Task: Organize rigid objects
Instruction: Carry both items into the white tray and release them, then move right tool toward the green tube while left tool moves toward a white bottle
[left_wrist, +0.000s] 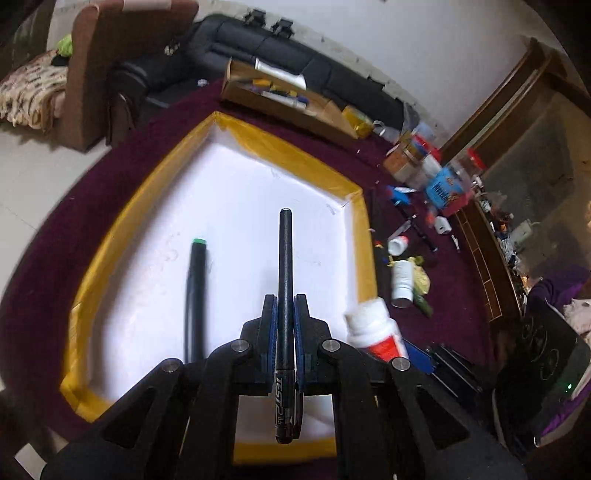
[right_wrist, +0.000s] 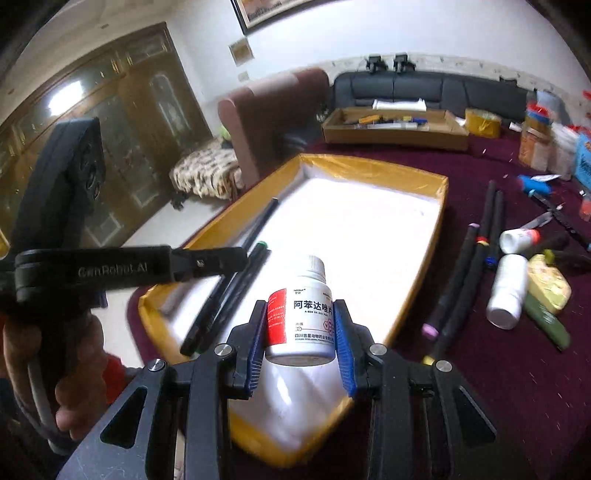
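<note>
pen (left_wrist: 285, 280) clamped in left gripper (left_wrist: 285, 306); right gripper (right_wrist: 301, 325) grips pill bottle (right_wrist: 301, 314).

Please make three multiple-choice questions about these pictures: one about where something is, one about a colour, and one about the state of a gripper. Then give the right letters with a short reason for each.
1. Where does the marker with the green end lie?
A. inside the yellow-rimmed tray
B. on the dark red cloth
C. in the cardboard box

2. What colour is the panel on the label of the white bottle?
A. green
B. red
C. yellow

3. What is the left hand-held gripper doing?
A. standing open and empty
B. closed on a black pen
C. closed on a bottle

Answers: 1 A, the marker rests on the tray's white floor. 2 B, a red panel shows on the label's left. 3 B, the pen runs between its closed blue pads.
</note>
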